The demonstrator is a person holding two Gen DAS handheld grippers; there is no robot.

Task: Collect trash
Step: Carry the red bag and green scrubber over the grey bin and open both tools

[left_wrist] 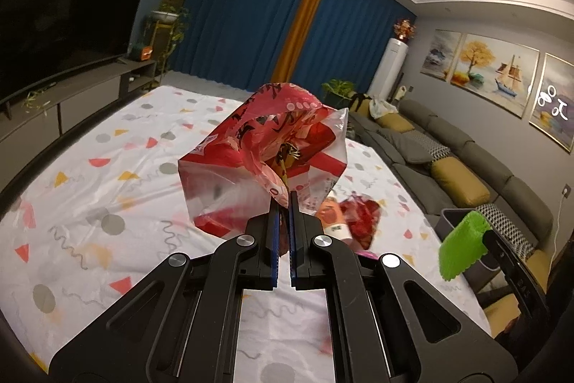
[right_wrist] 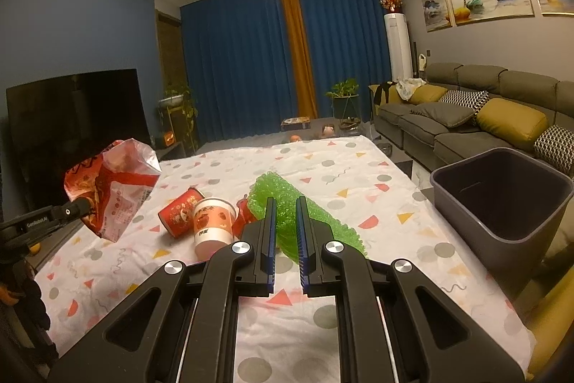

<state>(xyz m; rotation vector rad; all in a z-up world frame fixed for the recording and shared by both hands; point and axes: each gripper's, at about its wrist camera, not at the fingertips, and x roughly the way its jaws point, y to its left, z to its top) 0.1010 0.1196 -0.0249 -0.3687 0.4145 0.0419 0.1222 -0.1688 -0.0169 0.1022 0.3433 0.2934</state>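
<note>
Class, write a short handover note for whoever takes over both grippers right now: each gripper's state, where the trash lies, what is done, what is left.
Left gripper: shut on the red snack bag, held above the table.
Right gripper: shut on the green foam sheet, also lifted.
Grey bin: at the table's right edge; no trash visible inside.
Still on the patterned tablecloth: red can, paper cup, a red wrapper behind it.
Left: drop both held items in the bin, then collect the rest.
</note>
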